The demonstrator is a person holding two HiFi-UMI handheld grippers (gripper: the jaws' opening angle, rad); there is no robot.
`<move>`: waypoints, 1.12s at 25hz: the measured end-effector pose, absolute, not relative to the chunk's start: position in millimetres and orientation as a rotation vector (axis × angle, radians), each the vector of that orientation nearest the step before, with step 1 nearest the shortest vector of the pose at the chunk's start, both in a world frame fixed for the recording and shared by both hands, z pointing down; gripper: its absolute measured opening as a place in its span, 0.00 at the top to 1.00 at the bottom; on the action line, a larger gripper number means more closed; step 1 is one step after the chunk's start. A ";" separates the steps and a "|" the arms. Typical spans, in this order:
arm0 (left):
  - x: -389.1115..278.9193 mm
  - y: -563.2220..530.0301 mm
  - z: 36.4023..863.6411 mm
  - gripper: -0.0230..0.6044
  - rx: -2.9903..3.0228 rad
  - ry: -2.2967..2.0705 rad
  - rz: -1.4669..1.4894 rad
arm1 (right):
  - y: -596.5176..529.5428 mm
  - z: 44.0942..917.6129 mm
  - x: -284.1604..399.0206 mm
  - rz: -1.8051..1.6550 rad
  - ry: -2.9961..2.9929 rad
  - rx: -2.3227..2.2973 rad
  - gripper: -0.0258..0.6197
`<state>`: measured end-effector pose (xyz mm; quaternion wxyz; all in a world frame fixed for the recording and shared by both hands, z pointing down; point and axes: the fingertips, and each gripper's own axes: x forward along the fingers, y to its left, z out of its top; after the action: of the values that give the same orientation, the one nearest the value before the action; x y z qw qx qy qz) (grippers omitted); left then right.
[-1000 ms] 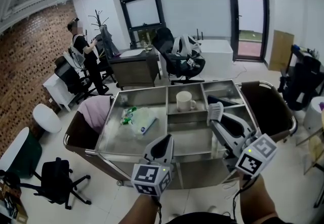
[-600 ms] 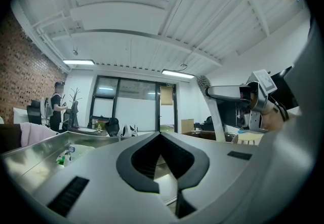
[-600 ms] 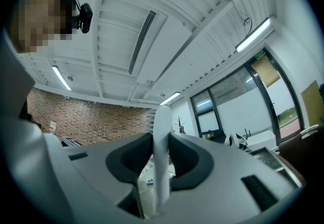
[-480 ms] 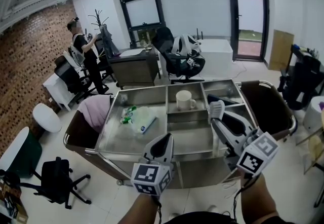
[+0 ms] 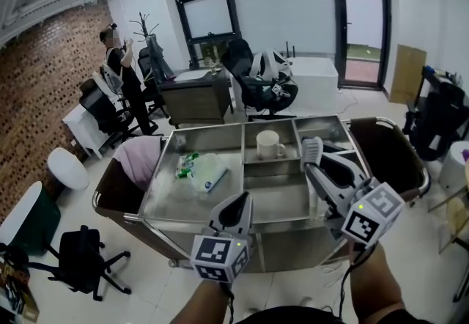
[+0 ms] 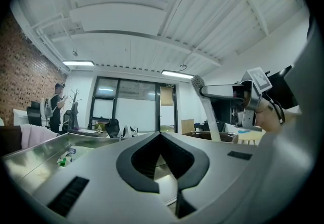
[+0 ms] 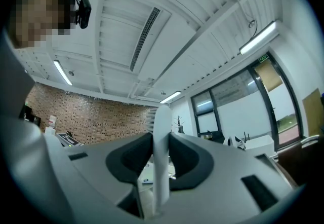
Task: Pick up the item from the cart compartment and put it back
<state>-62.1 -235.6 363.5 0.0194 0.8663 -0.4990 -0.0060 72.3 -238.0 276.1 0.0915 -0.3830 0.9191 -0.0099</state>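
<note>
A white brush point(image 5: 313, 148) with a bristled head stands upright in my right gripper point(image 5: 316, 176), which is shut on its handle, above the right-hand compartments of the steel cart point(image 5: 192, 138). In the right gripper view the brush point(image 7: 162, 142) rises between the dark pads of the gripper point(image 7: 161, 153). My left gripper point(image 5: 237, 204) hovers over the cart's front edge, shut with nothing in it. The left gripper view shows the left gripper point(image 6: 161, 135) with its tips together, and the brush point(image 6: 198, 84) off to the right.
A white mug point(image 5: 268, 144) stands in a back middle compartment. A plastic bag with small items point(image 5: 201, 171) lies in the large left tray. A dark bin bag point(image 5: 388, 157) hangs on the cart's right, a pink cloth point(image 5: 139, 157) on its left. A person point(image 5: 121, 70) stands at desks far back left.
My right gripper has carried the brush a little farther back over the cart's right compartments. The left gripper has stayed put.
</note>
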 end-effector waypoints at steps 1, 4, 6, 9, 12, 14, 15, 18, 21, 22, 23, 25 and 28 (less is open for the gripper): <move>-62.2 -235.4 364.0 0.96 2.689 -1.549 -0.018 | -241.7 276.3 69.7 -0.023 2.740 -1.143 0.76; -63.6 -235.1 365.3 0.96 2.686 -1.550 -0.018 | -255.6 277.8 58.8 -0.014 2.767 -1.154 0.76; -64.3 -234.9 365.5 0.96 2.684 -1.552 -0.018 | -266.0 280.0 50.8 -0.007 2.791 -1.161 0.76; -65.9 -234.6 366.0 0.96 2.679 -1.558 -0.017 | -282.7 288.2 40.6 -0.006 2.841 -1.189 0.76; -70.3 -234.4 368.3 0.96 2.670 -1.567 -0.015 | -299.0 304.7 33.2 -0.047 2.889 -1.225 0.76; -72.8 -234.2 369.7 0.96 2.666 -1.572 -0.017 | -308.8 317.0 30.4 -0.095 2.913 -1.244 0.76; -73.6 -234.3 370.2 0.96 2.664 -1.573 -0.018 | -313.5 322.8 29.2 -0.115 2.926 -1.253 0.76; -76.0 -235.1 371.2 0.96 2.657 -1.580 -0.021 | -326.3 340.3 23.3 -0.151 2.976 -1.278 0.76; -76.0 -234.8 371.7 0.96 2.654 -1.581 -0.023 | -336.7 362.1 16.5 -0.184 3.038 -1.300 0.76; -75.7 -234.8 371.9 0.96 2.655 -1.580 -0.024 | -340.3 370.6 14.2 -0.203 3.058 -1.307 0.76; -75.7 -235.0 372.1 0.96 2.655 -1.579 -0.024 | -344.2 379.0 12.0 -0.225 3.074 -1.314 0.76; -75.8 -235.6 372.4 0.96 2.656 -1.577 -0.026 | -351.5 393.7 9.1 -0.275 3.090 -1.328 0.76; -75.7 -236.0 372.1 0.96 2.654 -1.578 -0.025 | -359.4 408.4 5.9 -0.324 3.105 -1.337 0.76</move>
<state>-75.7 -236.0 372.1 0.0271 0.8593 -0.5108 -0.0081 5.9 -359.4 408.4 -0.1266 -0.3905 0.9069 -0.0945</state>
